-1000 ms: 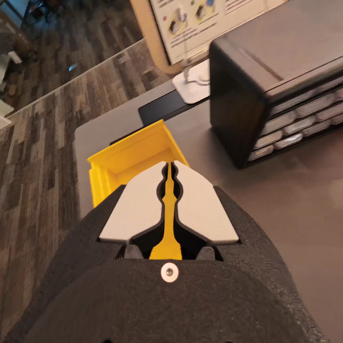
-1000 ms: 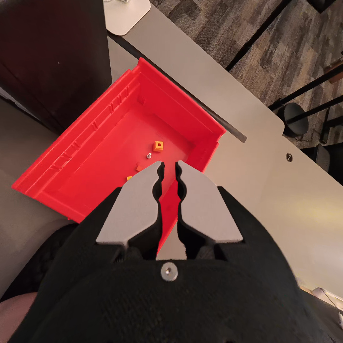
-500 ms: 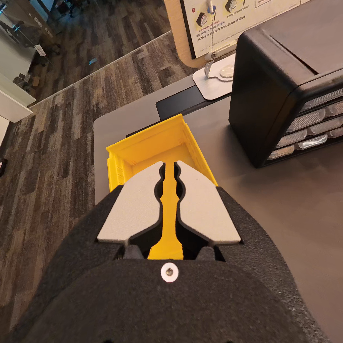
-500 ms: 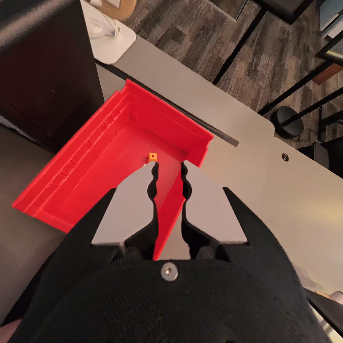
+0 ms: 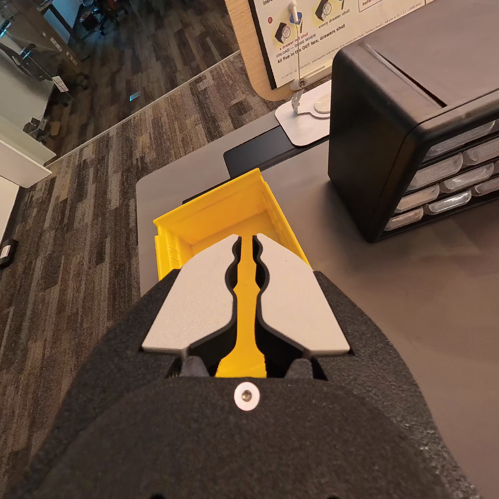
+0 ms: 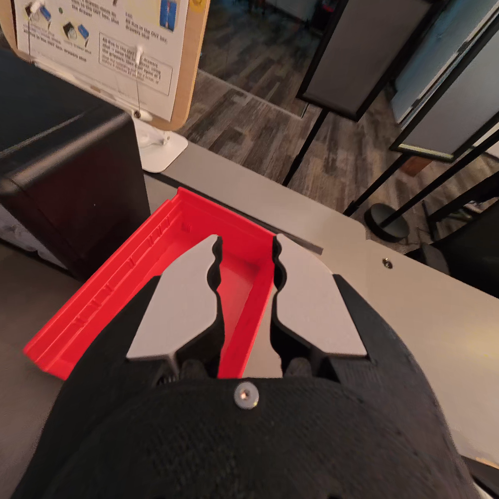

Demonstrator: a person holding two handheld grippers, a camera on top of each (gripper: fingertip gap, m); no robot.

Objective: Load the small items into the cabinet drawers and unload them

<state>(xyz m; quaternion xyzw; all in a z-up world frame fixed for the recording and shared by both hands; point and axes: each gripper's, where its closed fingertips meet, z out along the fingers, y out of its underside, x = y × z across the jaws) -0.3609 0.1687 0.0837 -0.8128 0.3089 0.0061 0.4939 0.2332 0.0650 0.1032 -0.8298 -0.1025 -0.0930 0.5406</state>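
My left gripper (image 5: pixel 245 236) hovers over the yellow bin (image 5: pixel 216 216) at the table's left end, jaws a narrow gap apart and holding nothing. The part of the bin that shows is bare; my fingers hide the rest. My right gripper (image 6: pixel 245 237) is open and empty above the right side of the red bin (image 6: pixel 129 286). Its fingers cover the bin's floor, so no small items show. The black cabinet (image 5: pixel 378 129) stands between the bins with its clear drawers (image 5: pixel 432 172) all pushed in. Its dark side also shows in the right wrist view (image 6: pixel 73 194).
An instruction board on a white stand (image 5: pixel 305 127) stands behind the cabinet and also shows in the right wrist view (image 6: pixel 108 54). A flat black pad (image 5: pixel 256 154) lies behind the yellow bin. The table edge runs close behind both bins. Black posts with a round base (image 6: pixel 386 224) stand on the floor. Some 60 cm of space lies between my two pairs of fingers.
The right gripper has opened wider and tilted up, so the small orange pieces in the red bin are now hidden. The left gripper has parted slightly and drawn back from the yellow bin.
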